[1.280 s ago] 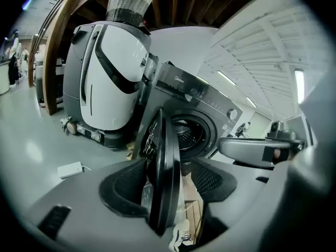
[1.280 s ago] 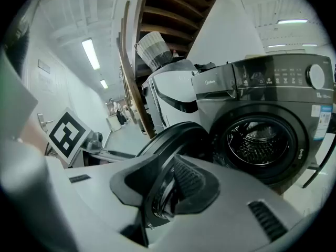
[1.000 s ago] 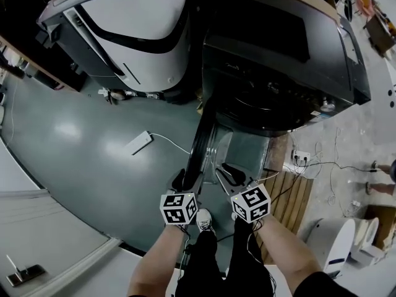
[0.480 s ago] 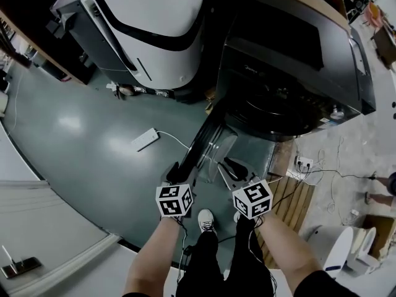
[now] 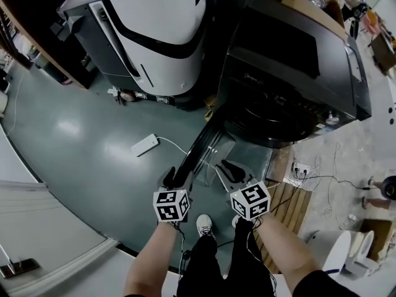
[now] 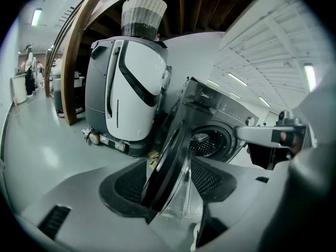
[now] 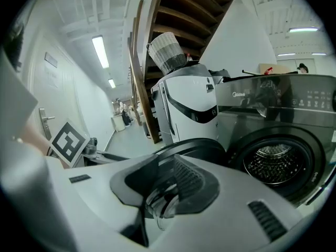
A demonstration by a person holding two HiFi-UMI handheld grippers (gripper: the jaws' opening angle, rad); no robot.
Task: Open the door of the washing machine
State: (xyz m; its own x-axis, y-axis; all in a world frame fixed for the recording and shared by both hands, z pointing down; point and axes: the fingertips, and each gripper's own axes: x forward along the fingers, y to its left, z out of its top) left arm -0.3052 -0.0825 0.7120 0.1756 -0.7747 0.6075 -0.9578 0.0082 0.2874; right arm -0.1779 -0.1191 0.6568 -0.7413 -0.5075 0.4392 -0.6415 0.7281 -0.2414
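Washing machine door open, left gripper clamped on its rim, right gripper clamped on its glass, drum shown only by gripper views.

A workshop: washing machine on painted floor, loose cables.

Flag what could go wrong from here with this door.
The left gripper clamps only the thin rim edge of the door, so it may slip as the door swings wider. The jaws of the right gripper hold the clear glass bowl; twisting there could stress the glass.
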